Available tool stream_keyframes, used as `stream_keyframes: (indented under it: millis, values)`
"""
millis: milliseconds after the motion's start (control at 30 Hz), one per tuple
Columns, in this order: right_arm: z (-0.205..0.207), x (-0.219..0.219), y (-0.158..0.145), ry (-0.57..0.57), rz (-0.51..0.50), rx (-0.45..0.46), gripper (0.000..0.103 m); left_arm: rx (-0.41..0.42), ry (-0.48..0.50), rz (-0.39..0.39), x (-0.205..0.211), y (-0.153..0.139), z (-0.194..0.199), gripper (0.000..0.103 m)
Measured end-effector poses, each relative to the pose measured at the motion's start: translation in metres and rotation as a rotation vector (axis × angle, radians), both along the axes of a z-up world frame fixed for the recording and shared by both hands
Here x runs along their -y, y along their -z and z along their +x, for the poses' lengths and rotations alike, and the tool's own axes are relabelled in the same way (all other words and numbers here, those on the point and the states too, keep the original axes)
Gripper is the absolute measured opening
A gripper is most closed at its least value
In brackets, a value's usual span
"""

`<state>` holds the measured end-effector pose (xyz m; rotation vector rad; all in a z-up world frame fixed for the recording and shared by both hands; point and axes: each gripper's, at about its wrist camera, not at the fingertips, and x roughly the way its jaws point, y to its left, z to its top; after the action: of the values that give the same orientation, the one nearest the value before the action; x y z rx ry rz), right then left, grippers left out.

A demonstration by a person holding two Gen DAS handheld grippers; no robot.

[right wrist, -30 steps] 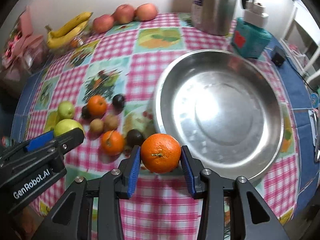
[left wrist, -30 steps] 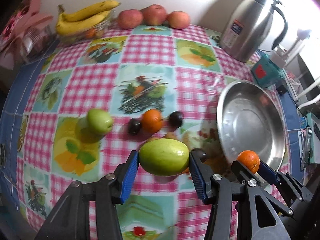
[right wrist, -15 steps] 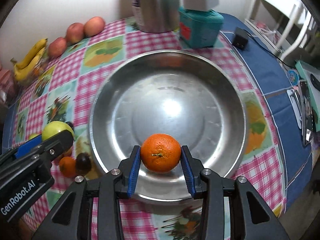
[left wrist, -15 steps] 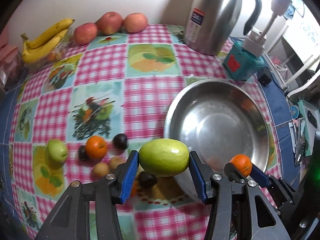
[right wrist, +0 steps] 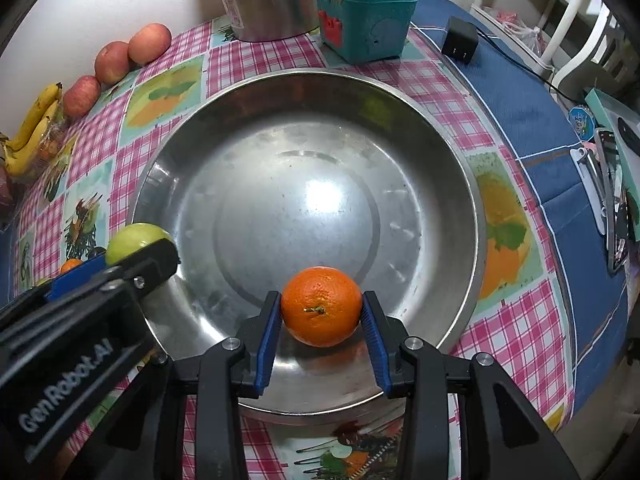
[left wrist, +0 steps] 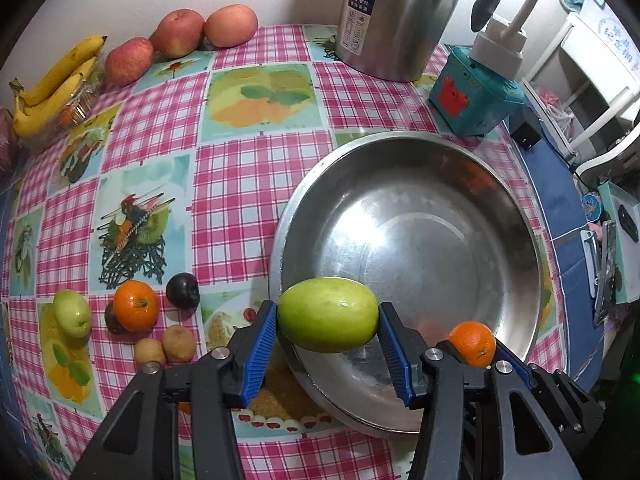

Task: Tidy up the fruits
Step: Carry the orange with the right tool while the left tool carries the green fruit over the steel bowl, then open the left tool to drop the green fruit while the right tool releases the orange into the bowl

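Over the table: both grippers hang above the near part of the bowl, each loaded.
Table [left wrist: 256,176]: checked cloth; most fruit lies on it, outside the bowl.
Bowl [right wrist: 400,128]: steel, wide, nothing resting in it yet as far as both views show; only reflections on its wall.
Left gripper [left wrist: 328,322]: pinching the guava across its long axis, blue pads on both ends, held over the bowl's near-left rim.
Right gripper [right wrist: 322,307]: clamped on the carried orange, held above the near floor of the bowl; whether the fruit touches the steel cannot be told.
Bananas [left wrist: 52,80]: far left, by the wall, well apart from the bowl.
Apples [left wrist: 176,34]: three in a row along the wall, untouched.
Guava [left wrist: 328,321]: green, in the left gripper, not yet released.
Small guava [left wrist: 72,313]: on the cloth at left.
Carried orange [right wrist: 321,306]: in the right gripper, stem end facing the camera.
Second orange [left wrist: 135,305]: on the cloth, beside the plum.
Plum [left wrist: 183,291]: dark, on the cloth; another dark fruit sits partly hidden behind the second orange.
Kiwis [left wrist: 179,342]: two brown ones, touching, near the left gripper.
Progress: judged early; two fruits are at the point of delivery, none deposited, and the cluster on the cloth remains to be moved.
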<state>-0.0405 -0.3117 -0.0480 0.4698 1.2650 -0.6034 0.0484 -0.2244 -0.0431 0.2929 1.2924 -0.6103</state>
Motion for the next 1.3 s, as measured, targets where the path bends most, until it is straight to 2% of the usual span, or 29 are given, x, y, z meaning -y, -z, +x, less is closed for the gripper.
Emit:
stream_keyframes:
  millis: [433, 667, 967, 1000, 1067, 1133, 1200, 1300]
  values:
    - [0.001, -0.002, -0.001, -0.004, -0.002, -0.006, 0.042, -0.029, 0.0, -0.025, -0.002, -0.001, -0.002, 0.056]
    - [0.0, -0.003, -0.007, -0.008, -0.01, -0.001, 0.043, -0.01, -0.015, -0.039, -0.013, -0.013, -0.003, 0.055]
    - [-0.001, -0.004, -0.017, -0.013, -0.026, 0.021, 0.043, 0.038, -0.08, 0.0, -0.047, -0.019, 0.003, 0.059]
    - [-0.001, -0.005, -0.018, -0.015, -0.027, 0.023, 0.044, 0.045, -0.085, 0.009, -0.051, -0.019, 0.004, 0.06]
    - [0.0, -0.005, -0.019, -0.02, -0.031, 0.026, 0.055, 0.059, -0.095, 0.026, -0.056, -0.019, 0.004, 0.064]
    - [0.0, -0.006, -0.02, -0.027, -0.034, 0.032, 0.06, 0.073, -0.111, 0.044, -0.064, -0.018, 0.006, 0.067]
    - [0.001, -0.007, -0.021, -0.033, -0.033, 0.034, 0.061, 0.081, -0.134, 0.059, -0.073, -0.017, 0.009, 0.074]
    - [0.002, -0.009, -0.021, -0.049, -0.043, 0.032, 0.062, 0.084, -0.168, 0.071, -0.086, -0.014, 0.012, 0.077]
